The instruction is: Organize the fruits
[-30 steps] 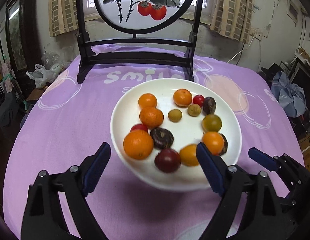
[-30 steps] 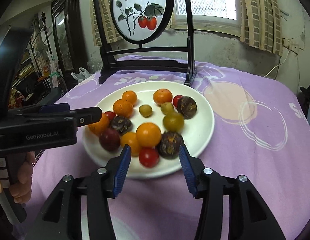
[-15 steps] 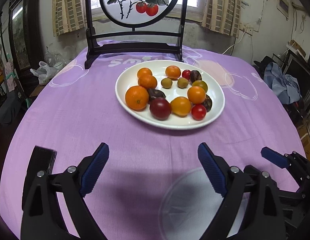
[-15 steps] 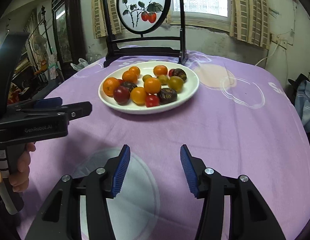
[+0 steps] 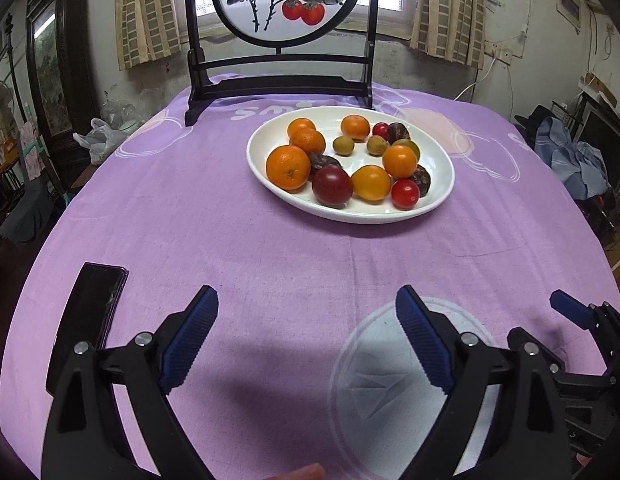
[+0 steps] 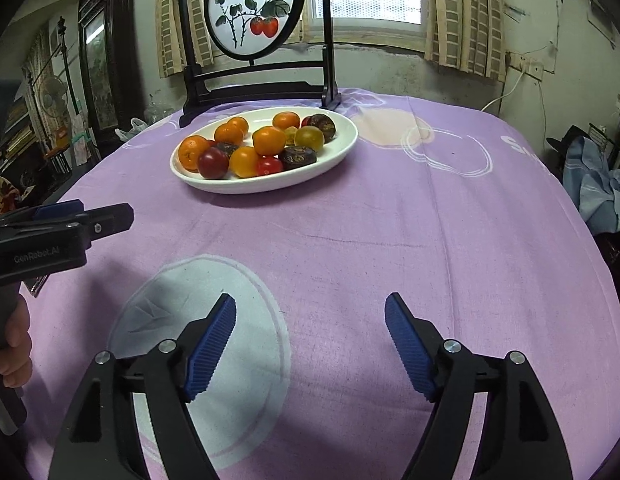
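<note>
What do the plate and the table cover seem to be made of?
Plate: probably glazed ceramic, since it is white, smooth and glossy with light reflections on the rim. Cover: woven cloth, matte purple, showing creases and a fine weave.

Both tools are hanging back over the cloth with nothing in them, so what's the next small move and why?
Probably bring the right tool, its jaws opening and empty, forward toward the white plate. All the fruit sits piled there, across bare purple cloth from both tools, and the red cherry tomato lies at the near rim.
</note>
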Available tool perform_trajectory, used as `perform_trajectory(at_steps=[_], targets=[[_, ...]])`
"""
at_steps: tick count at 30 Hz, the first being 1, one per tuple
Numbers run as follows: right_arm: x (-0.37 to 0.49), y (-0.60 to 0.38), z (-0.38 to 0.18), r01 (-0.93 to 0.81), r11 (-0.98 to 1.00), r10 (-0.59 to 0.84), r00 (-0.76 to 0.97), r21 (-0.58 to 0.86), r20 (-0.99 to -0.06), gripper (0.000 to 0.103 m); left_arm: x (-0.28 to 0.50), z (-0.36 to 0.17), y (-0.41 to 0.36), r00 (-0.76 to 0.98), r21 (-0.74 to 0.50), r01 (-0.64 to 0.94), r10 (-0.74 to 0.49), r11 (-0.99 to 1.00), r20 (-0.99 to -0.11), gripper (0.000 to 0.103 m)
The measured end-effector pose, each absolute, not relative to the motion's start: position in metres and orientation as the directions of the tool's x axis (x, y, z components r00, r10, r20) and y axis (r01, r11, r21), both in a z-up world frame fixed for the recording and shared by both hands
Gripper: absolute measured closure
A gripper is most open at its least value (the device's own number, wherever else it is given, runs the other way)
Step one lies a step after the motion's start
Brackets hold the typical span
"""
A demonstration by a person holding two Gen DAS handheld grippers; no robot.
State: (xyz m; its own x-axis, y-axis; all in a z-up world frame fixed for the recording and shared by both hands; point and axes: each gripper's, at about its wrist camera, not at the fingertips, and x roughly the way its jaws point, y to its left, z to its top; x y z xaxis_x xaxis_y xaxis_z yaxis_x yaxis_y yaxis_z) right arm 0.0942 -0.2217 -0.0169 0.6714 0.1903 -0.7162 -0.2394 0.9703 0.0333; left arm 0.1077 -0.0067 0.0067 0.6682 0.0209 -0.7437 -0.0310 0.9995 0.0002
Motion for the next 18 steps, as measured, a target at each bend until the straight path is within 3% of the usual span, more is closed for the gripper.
perform_trajectory(at_steps=[11, 14, 18], targets=[[0.094, -0.230, -0.025, -0.219, 0.974, 0.185, 0.660, 0.048, -0.728, 0.024, 0.107, -0.005, -0.005, 0.646, -0.015, -0.010, -0.005, 1.000, -0.763, 0.011], [0.095, -0.235, -0.028, -0.196, 0.979, 0.170, 0.652, 0.052, -0.739, 0.017, 0.105, -0.011, -0.005, 0.632, -0.008, -0.004, -0.004, 1.000, -0.775, 0.011], [0.095, -0.240, -0.032, -0.182, 0.982, 0.161, 0.637, 0.055, -0.754, 0.016, 0.103, -0.022, -0.002, 0.621, 0.015, -0.012, 0.019, 1.000, -0.784, 0.011]])
